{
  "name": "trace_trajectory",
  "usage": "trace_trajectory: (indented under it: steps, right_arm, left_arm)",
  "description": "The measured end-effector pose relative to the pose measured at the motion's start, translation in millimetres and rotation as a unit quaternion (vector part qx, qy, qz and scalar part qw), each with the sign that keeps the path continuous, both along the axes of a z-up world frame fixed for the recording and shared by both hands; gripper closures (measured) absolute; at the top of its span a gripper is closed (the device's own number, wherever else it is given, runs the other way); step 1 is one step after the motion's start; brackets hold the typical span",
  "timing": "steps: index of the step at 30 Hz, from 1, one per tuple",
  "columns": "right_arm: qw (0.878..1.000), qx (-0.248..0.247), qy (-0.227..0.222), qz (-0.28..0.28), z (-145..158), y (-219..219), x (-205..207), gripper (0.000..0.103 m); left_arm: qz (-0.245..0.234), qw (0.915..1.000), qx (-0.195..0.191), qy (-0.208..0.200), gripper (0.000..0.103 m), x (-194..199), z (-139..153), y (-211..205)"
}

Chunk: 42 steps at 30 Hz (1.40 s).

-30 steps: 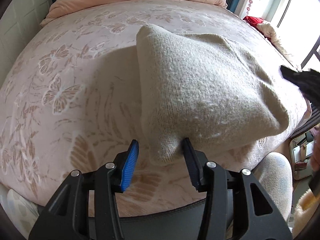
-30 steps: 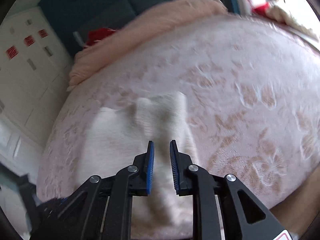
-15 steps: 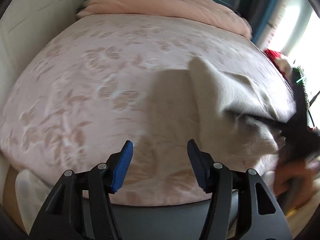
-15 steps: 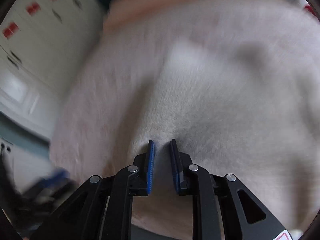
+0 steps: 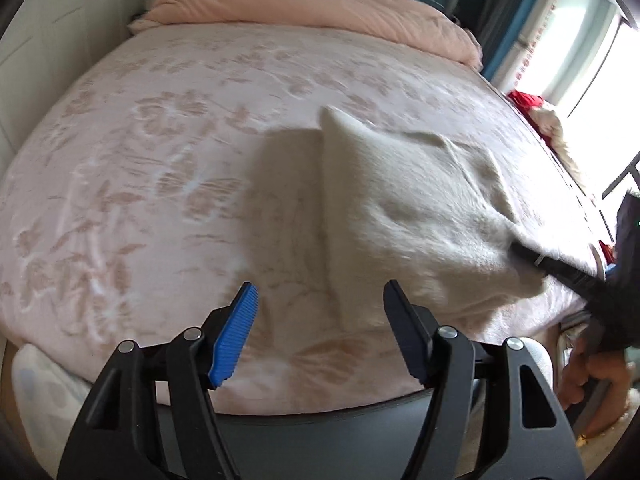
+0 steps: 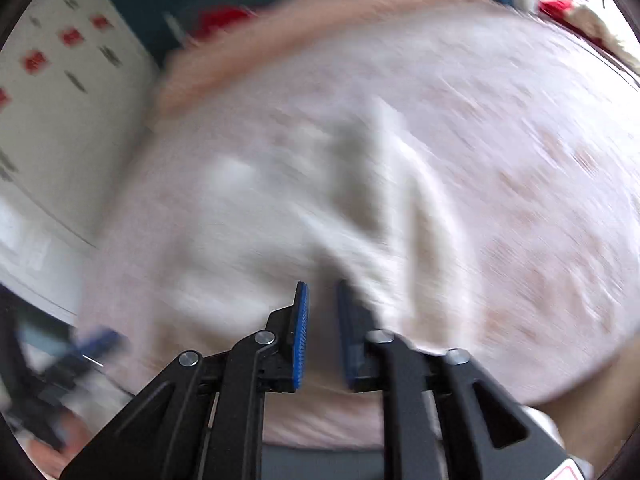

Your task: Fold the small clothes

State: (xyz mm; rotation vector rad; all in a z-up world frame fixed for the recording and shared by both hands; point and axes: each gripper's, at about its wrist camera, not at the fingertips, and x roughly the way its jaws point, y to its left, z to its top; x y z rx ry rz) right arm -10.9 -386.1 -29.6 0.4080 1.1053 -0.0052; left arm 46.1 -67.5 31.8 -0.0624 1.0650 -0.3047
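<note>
A cream knitted garment (image 5: 408, 216) lies on the pink flowered bedspread (image 5: 160, 168), right of middle in the left wrist view. My left gripper (image 5: 318, 312) is open and empty, just off the garment's near left edge. My right gripper (image 6: 322, 308) is nearly shut, with the garment (image 6: 288, 232) at its fingertips; that view is blurred and the hold is unclear. In the left wrist view, the right gripper (image 5: 536, 258) reaches in from the right and pinches the garment's near right corner.
A folded pink quilt (image 5: 320, 4) lies across the head of the bed. White cupboards (image 6: 48, 120) stand to the left. A window (image 5: 592, 64) and red cloth (image 5: 528, 100) are at the right. The bed's near edge (image 5: 320, 408) is just below my left gripper.
My left gripper has let go of the garment's near corner and drawn back to the left. My right gripper has moved onto the garment and taken its near right corner, pulling it.
</note>
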Motion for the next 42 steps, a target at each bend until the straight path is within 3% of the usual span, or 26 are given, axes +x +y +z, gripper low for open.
trace_trajectory:
  steps: [1, 3, 6, 9, 11, 12, 16, 18, 19, 22, 23, 24, 25, 26, 27, 28, 30, 33, 34, 35, 38, 42]
  right_arm:
    - [1.0, 0.019, 0.003, -0.003, -14.9, -7.3, -4.1, 0.103]
    - [0.999, 0.048, -0.009, -0.023, -9.5, -12.3, -9.1, 0.103]
    - [0.999, 0.025, -0.029, -0.018, 17.0, -2.8, -4.3, 0.103]
    - [0.998, 0.009, -0.056, -0.023, 44.1, -2.3, 6.6, 0.082]
    - [0.996, 0.008, -0.074, -0.044, 53.8, -13.1, 18.3, 0.043]
    - [0.995, 0.01, -0.078, -0.055, 54.6, -19.0, 28.1, 0.039]
    - [0.997, 0.061, -0.025, -0.049, 21.6, -33.6, 72.9, 0.04]
    - [0.999, 0.041, -0.005, -0.011, 14.3, -23.0, 92.0, 0.089]
    - [0.999, 0.033, -0.019, -0.001, 24.4, -18.9, 94.9, 0.093]
    - [0.994, 0.033, -0.106, 0.007, 75.8, -20.3, 90.4, 0.094]
    - [0.993, 0.033, -0.117, 0.002, 80.6, -25.7, 89.5, 0.094]
    - [0.993, 0.035, -0.117, -0.007, 78.1, -31.6, 90.0, 0.094]
    - [0.996, 0.032, -0.086, -0.021, 56.9, -39.2, 94.7, 0.094]
    - [0.998, 0.021, -0.048, -0.02, 34.2, -41.1, 103.0, 0.093]
    - [1.0, 0.001, 0.021, -0.005, -7.3, -38.3, 110.9, 0.092]
    - [1.0, 0.001, 0.021, -0.001, -20.8, -37.1, 109.0, 0.09]
    - [1.0, 0.008, -0.015, -0.01, -7.5, -39.2, 100.4, 0.086]
    - [0.997, 0.045, -0.041, -0.048, 24.4, -48.3, 76.1, 0.059]
    - [0.996, 0.041, -0.05, -0.056, 30.0, -48.1, 67.9, 0.041]
    - [0.996, 0.035, -0.054, -0.067, 34.7, -48.7, 54.5, 0.03]
    - [0.994, 0.059, -0.039, -0.084, 23.0, -52.5, 27.0, 0.026]
    - [0.986, 0.131, -0.007, -0.103, -7.8, -50.6, 7.8, 0.026]
  left_arm:
    - [-0.01, 0.9999, 0.001, 0.007, 0.04, 0.3, -4.6, -10.0]
    - [-0.031, 0.9994, 0.004, 0.013, 0.037, -0.4, -12.1, -26.6]
    - [-0.052, 0.9976, 0.044, 0.014, 0.037, 0.4, -24.8, -45.2]
    - [-0.045, 0.9984, 0.021, 0.029, 0.035, 4.9, -22.3, -42.6]
    - [-0.033, 0.9991, 0.006, 0.025, 0.028, 9.5, -15.0, -38.5]
    - [-0.029, 0.9993, 0.0, 0.023, 0.025, 12.3, -11.5, -36.9]
    - [-0.01, 0.9997, -0.016, 0.017, 0.023, 26.0, -0.3, -36.7]
    - [-0.011, 0.9998, -0.014, 0.013, 0.023, 29.0, 3.5, -39.7]
    - [-0.013, 0.9998, -0.012, 0.007, 0.023, 31.0, 6.3, -42.0]
    - [-0.023, 0.9997, -0.01, -0.006, 0.022, 35.1, 14.3, -46.4]
    - [-0.025, 0.9996, -0.009, -0.01, 0.02, 37.4, 15.1, -47.6]
    - [-0.024, 0.9996, -0.008, -0.011, 0.018, 39.8, 14.1, -47.7]
    - [-0.023, 0.9997, -0.007, -0.01, 0.018, 43.1, 11.0, -49.3]
    - [-0.022, 0.9997, -0.005, -0.004, 0.018, 46.3, 6.5, -51.1]
    - [-0.021, 0.9998, -0.005, 0.004, 0.018, 49.9, 0.2, -52.7]
    - [-0.021, 0.9997, -0.005, 0.01, 0.018, 52.1, -4.9, -54.2]
    - [-0.018, 0.9995, 0.0, 0.024, 0.018, 55.8, -15.2, -56.7]
    - [-0.012, 0.9993, -0.01, 0.035, 0.018, 57.2, -21.6, -53.5]
    - [-0.01, 0.9989, -0.02, 0.042, 0.017, 58.0, -22.8, -50.9]
    - [-0.007, 0.9983, -0.032, 0.048, 0.016, 58.7, -24.2, -48.1]
    - [0.002, 0.997, -0.042, 0.064, 0.014, 61.3, -29.8, -45.5]
    - [-0.001, 0.997, -0.035, 0.069, 0.013, 60.4, -35.3, -52.4]
